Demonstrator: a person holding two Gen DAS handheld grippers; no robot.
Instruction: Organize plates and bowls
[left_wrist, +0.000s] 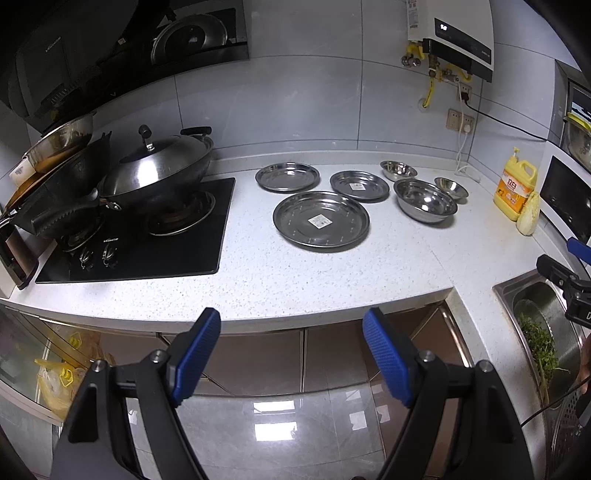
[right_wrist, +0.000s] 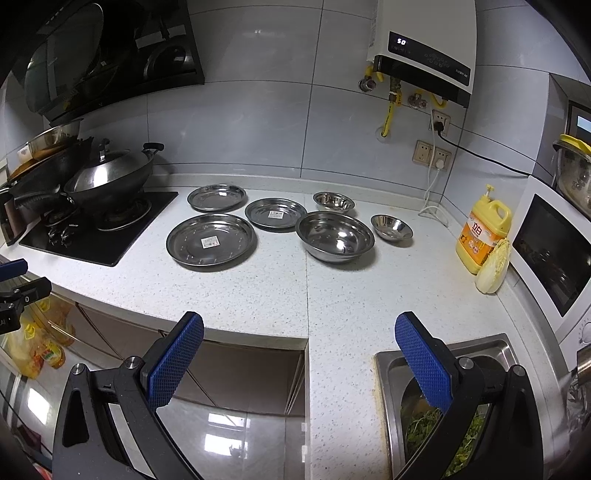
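Steel plates (right_wrist: 211, 240) and bowls (right_wrist: 335, 236) sit mid-frame on the desk (right_wrist: 258, 291), wok (right_wrist: 109, 181) left; both grippers' fingers (left_wrist: 195, 354) (right_wrist: 175, 365) spread wide, empty.

dim, sharp, fisheye-warped; floor glare.

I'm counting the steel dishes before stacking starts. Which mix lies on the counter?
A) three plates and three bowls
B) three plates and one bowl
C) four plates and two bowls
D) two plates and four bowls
A: on the countertop, the large plate, middle plate and far plate lie flat beside the large bowl and two small bowls.
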